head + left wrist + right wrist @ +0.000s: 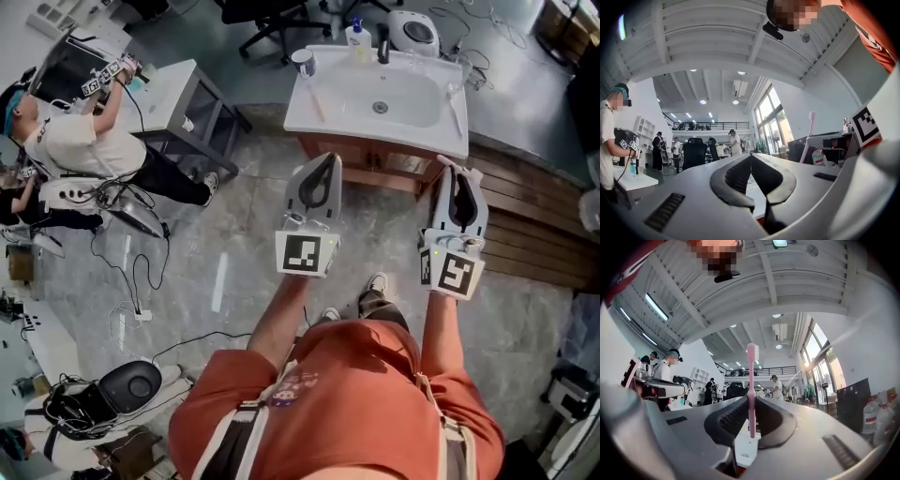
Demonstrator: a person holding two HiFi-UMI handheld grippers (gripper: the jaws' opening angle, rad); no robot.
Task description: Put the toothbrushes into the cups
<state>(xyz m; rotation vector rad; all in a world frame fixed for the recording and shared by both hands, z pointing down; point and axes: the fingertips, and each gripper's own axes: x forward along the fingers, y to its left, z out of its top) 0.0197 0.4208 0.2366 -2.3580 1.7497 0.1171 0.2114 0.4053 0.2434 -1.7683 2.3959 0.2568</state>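
Note:
My right gripper (751, 397) is shut on a pink toothbrush (751, 390) that stands upright between its jaws, bristles on top. In the head view the right gripper (459, 169) is just short of the white sink's (375, 134) front right corner. My left gripper (330, 157) (751, 157) is shut and empty, level with it in front of the sink. From the left gripper view the pink toothbrush (811, 124) shows off to the right. A cup (303, 62) stands at the sink's back left corner. One toothbrush (315, 101) lies on the left rim, another toothbrush (456, 108) on the right rim.
A soap bottle (356, 36) and a dark item stand behind the tap. A wooden platform (534, 216) runs to the right of the sink cabinet. At left a seated person (75, 141) works by a grey table (187, 94); cables lie on the floor.

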